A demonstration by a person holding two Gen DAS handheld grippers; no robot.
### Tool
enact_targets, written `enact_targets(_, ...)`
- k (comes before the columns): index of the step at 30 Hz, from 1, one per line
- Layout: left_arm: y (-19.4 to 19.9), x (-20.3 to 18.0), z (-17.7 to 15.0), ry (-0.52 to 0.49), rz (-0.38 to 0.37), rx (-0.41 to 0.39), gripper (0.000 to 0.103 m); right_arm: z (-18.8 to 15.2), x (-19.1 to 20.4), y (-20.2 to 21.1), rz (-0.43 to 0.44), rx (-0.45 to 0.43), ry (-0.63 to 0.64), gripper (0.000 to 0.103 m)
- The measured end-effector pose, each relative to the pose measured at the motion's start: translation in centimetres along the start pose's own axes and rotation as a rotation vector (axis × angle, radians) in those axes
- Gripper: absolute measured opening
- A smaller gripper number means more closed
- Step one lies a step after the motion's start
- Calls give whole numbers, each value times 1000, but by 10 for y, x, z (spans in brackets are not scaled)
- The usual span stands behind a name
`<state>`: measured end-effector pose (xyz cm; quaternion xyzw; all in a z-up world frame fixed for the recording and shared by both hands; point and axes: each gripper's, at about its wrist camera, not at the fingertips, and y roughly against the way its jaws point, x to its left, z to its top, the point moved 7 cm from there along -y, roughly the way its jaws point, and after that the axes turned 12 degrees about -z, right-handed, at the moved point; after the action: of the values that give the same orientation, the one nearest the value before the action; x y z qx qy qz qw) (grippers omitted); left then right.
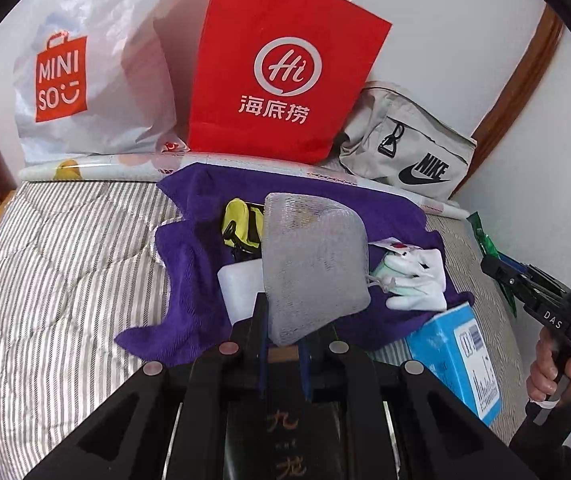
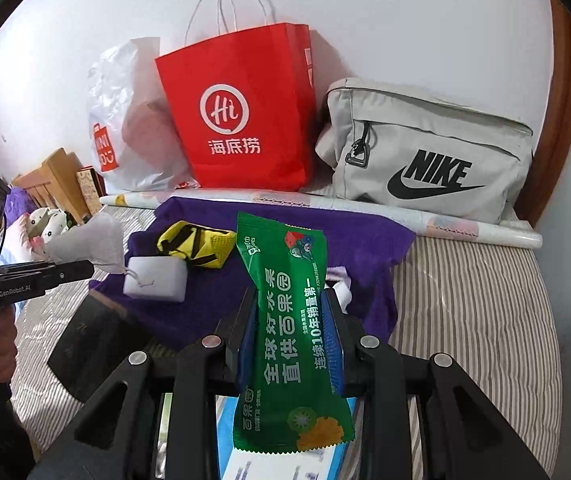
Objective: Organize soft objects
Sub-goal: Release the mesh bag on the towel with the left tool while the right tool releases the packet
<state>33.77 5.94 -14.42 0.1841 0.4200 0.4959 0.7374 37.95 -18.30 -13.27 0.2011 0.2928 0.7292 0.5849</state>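
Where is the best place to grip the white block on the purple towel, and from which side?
Grip the white block across its short width, coming from above: it lies flat on the purple towel with its top face clear, the yellow pouch behind.

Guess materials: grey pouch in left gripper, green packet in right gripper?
Grey pouch: looks like soft woven or mesh fabric, matte; a fine grid texture shows and a drawstring hangs off it. Green packet: probably printed plastic film, slightly glossy; crimped serrated end seal and light sheen.
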Motion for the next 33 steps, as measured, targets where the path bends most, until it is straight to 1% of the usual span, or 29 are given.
enact_targets(7, -14, 12, 17, -3, 29, 19, 12, 14, 3, -31, 13, 30, 33, 31)
enact_targets(14, -36, 18, 36, -4, 34, 43, 12, 27, 7, -57, 17, 48, 64, 31)
enact_targets(21, -67, 22, 45, 36, -26, 99, 12, 22, 4, -85, -6, 101, 88, 31)
enact_targets(25, -79, 21, 48, 25, -20, 128, 12, 16, 1, -99, -13, 141, 103, 31)
enact_targets(32, -92, 21, 44, 15, -13, 172, 13, 9, 0, -109, 8, 185, 90, 33)
enact_targets(33, -92, 21, 44, 18, -13, 175, 15, 8, -1, -110, 7, 186, 91, 34)
